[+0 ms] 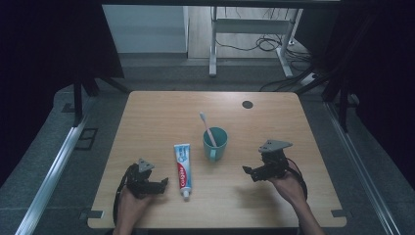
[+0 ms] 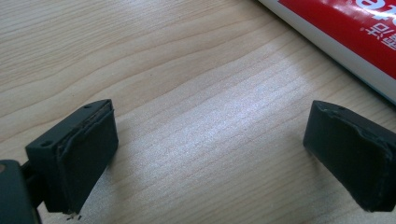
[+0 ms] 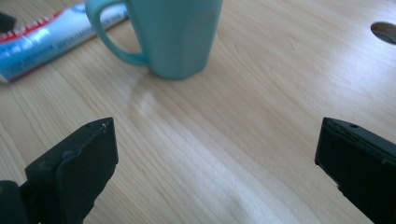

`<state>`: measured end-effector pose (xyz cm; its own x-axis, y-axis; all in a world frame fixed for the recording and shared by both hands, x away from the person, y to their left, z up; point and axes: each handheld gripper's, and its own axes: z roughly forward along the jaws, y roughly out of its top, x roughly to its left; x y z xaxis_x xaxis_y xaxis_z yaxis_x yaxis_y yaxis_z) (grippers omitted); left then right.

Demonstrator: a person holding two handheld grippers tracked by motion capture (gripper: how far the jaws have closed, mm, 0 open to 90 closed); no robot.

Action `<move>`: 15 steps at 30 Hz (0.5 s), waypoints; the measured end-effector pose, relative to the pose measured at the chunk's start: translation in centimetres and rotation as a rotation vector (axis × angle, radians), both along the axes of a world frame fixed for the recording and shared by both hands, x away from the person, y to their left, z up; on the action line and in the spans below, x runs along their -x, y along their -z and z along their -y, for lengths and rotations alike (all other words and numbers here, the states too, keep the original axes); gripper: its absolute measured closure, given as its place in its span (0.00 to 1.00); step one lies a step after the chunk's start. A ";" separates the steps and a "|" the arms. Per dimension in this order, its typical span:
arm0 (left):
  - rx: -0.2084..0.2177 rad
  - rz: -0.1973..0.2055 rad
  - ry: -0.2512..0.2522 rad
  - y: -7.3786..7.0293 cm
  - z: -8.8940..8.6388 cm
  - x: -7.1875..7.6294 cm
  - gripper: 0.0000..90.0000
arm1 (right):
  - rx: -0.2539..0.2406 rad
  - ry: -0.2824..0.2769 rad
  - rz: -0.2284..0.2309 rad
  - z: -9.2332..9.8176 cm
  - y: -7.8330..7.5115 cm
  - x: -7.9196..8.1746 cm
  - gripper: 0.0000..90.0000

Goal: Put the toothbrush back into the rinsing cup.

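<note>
Dim room, dark curtains either side, cables and a metal stand on the floor past the far edge of a light wood-grain table (image 1: 274,196). From the high view: a teal mug (image 1: 215,143) sits about mid-table with a toothbrush (image 1: 207,128) leaning out of it, and a toothpaste tube (image 1: 183,170) lies flat just beside it toward the near edge, cap pointing at the person. The left hand-held gripper (image 1: 157,185) rests near the near-left corner, close to the tube; the right hand-held gripper (image 1: 250,172) is to the right of the mug, pointing at it.

Left gripper view: jaws spread wide over bare wood, nothing between them, with the glossy red and white tube (image 2: 355,37) just beyond the right jaw. The pads are matte black rubber, a bit frayed at the edges.

Right gripper view: jaws wide apart too, empty. The mug (image 3: 175,35) looks smooth and tapered, handle toward the tube (image 3: 42,39).

My guess at the risk: bump that mug near the rim and it tips, toothbrush and all. The tube is soft and slick, so a hard pinch could squash it or let it slip.
</note>
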<state>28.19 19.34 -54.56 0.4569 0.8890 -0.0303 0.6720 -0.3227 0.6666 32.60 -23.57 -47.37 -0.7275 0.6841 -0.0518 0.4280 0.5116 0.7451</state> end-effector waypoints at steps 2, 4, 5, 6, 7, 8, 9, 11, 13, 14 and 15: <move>0.000 0.000 0.002 0.0 0.0 0.0 0.03 | 0.001 0.007 -0.008 0.4 0.7 0.4 0.00; 0.000 0.000 0.001 0.0 0.0 0.0 0.03 | -0.001 0.015 -0.013 0.7 1.2 0.6 0.00; 0.000 0.000 0.001 0.0 0.0 0.0 0.03 | -0.001 0.015 -0.013 0.7 1.2 0.6 0.00; 0.000 0.002 -0.001 0.0 0.0 -0.1 0.03 | -0.010 0.023 -0.022 1.1 1.7 0.7 0.00; 0.000 0.002 -0.001 0.0 0.0 -0.1 0.03 | -0.014 0.025 -0.027 1.2 1.9 0.7 0.00; 0.000 0.003 -0.002 0.0 0.0 -0.1 0.04 | -0.017 0.029 -0.029 1.4 2.1 0.8 0.00; 0.000 0.003 -0.002 0.0 0.0 -0.1 0.04 | -0.017 0.029 -0.029 1.4 2.1 0.8 0.00; -0.002 0.004 0.000 0.0 0.0 -0.1 0.04 | -0.023 0.039 -0.037 1.9 2.7 1.0 0.00; -0.002 0.004 0.000 0.0 0.0 -0.1 0.03 | -0.021 0.040 -0.037 2.0 2.9 1.0 0.00; -0.002 0.004 0.000 0.0 0.0 -0.1 0.03 | -0.018 0.043 -0.034 2.1 3.1 1.1 0.00; -0.002 0.004 0.000 0.0 0.0 -0.1 0.03 | -0.019 0.043 -0.037 2.2 3.3 1.2 0.00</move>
